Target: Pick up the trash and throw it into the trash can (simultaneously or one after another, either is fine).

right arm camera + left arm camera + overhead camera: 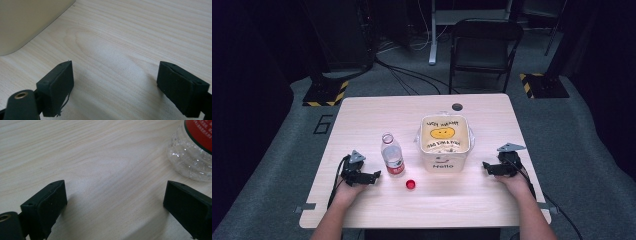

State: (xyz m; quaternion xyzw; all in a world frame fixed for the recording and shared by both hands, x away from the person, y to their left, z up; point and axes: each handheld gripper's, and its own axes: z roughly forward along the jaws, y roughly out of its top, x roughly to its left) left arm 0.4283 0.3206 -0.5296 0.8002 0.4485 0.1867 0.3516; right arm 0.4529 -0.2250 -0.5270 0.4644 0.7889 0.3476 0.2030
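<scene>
A clear plastic bottle (392, 154) with a red label stands uncapped on the wooden table (362, 115), left of centre. Its red cap (411, 184) lies on the table in front of it. A cream bin (444, 142) with a smiley face and "Hello" stands at the centre. My left gripper (378, 175) rests on the table just left of the bottle, open, with bare wood between its jaws. In the left gripper view the bottle's base (191, 152) shows at the upper right. My right gripper (485, 166) lies right of the bin, open, nothing between its jaws. The bin's wall (27, 22) fills the right gripper view's upper left.
A round hole (457, 106) sits near the table's far edge. Behind the table stands a black folding chair (484, 47), with cables on the grey floor. A cable trails from each gripper toward the table's front edge.
</scene>
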